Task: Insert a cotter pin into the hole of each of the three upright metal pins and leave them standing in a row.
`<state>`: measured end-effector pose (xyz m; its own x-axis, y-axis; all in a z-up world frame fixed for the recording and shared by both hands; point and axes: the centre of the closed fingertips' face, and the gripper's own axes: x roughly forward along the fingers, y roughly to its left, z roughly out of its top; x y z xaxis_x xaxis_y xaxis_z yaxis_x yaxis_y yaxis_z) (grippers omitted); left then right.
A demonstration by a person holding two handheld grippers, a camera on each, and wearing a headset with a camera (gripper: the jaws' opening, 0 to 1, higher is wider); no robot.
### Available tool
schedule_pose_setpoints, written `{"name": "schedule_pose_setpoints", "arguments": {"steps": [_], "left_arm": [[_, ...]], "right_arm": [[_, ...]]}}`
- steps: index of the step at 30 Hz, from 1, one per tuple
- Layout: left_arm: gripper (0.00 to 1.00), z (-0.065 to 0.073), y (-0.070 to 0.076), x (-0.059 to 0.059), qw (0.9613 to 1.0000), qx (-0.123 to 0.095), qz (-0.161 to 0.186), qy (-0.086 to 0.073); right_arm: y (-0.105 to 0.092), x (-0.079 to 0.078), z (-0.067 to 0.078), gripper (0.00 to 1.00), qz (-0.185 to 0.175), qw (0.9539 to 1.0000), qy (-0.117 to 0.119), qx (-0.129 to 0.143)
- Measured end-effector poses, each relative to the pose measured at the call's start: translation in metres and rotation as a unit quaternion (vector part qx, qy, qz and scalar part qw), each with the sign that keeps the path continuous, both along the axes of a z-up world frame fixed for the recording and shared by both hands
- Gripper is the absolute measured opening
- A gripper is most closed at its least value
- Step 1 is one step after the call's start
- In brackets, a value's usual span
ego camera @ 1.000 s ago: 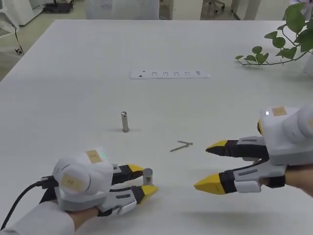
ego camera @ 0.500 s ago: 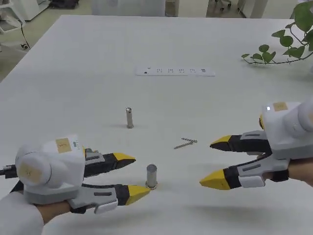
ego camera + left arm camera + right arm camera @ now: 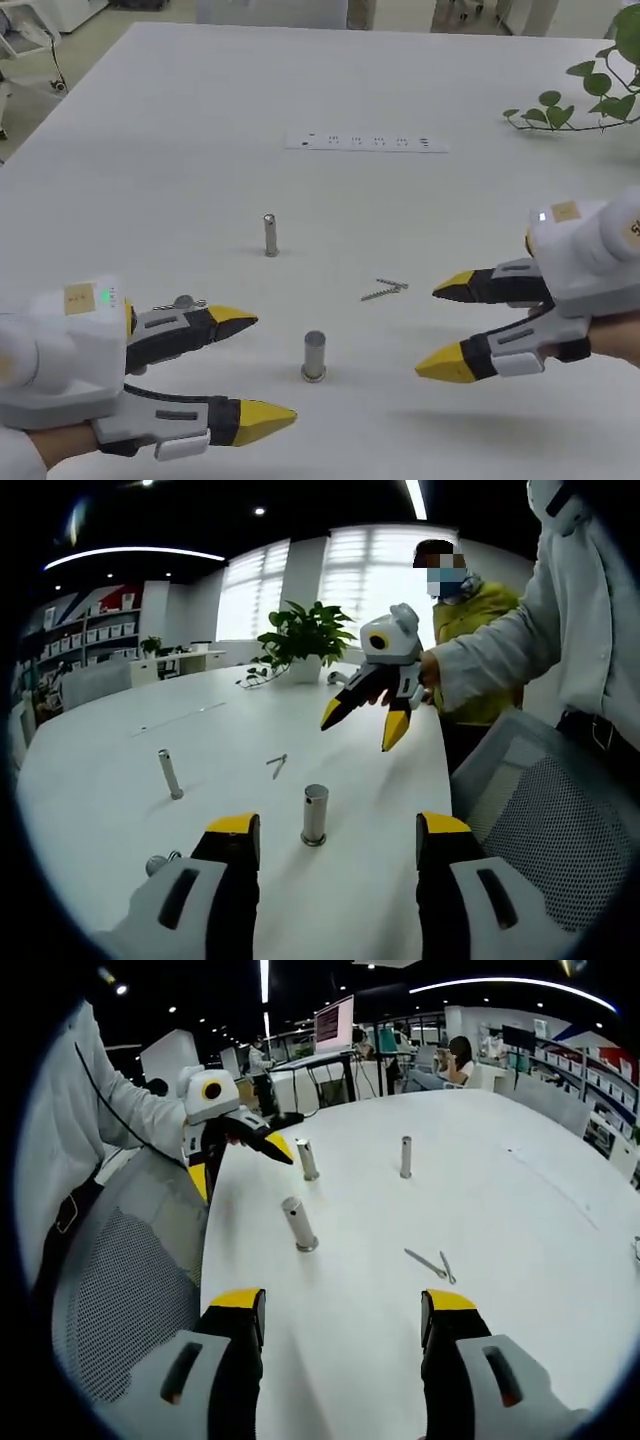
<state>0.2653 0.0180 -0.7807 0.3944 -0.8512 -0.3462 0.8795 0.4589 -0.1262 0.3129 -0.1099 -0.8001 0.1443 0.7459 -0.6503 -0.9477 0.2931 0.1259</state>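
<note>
The left gripper [image 3: 268,366] and right gripper [image 3: 430,331] stand spread, empty. Thick metal pin [image 3: 313,355] upright just off the left gripper's tips, between both grippers; slim pin [image 3: 270,235] beyond it. Cotter pins [image 3: 385,290] lie near the right gripper's tips.

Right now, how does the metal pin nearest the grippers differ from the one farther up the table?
The near metal pin looks stouter, while the far metal pin looks slimmer. The near metal pin stands between the left gripper and the right gripper. The far metal pin stands apart from them, toward the power strip. Both pins are silver, upright and not held by either gripper.
</note>
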Motion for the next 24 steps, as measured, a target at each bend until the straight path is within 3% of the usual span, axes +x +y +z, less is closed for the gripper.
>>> {"name": "schedule_pose_setpoints", "arguments": {"steps": [11, 20, 24], "left_arm": [[0.62, 0.002, 0.014, -0.001, 0.9997, -0.002, 0.025, 0.003], [0.62, 0.003, 0.016, -0.002, 0.9995, -0.010, 0.031, 0.007], [0.62, 0.003, 0.015, -0.003, 0.9995, -0.011, 0.029, 0.009]], "right_arm": [[0.000, 0.027, -0.009, 0.61, 0.030, 0.9984, -0.019, -0.043], [0.003, 0.048, -0.021, 0.51, 0.066, 0.9938, -0.033, -0.083], [0.003, 0.055, -0.029, 0.43, 0.092, 0.9893, -0.043, -0.105]]}}
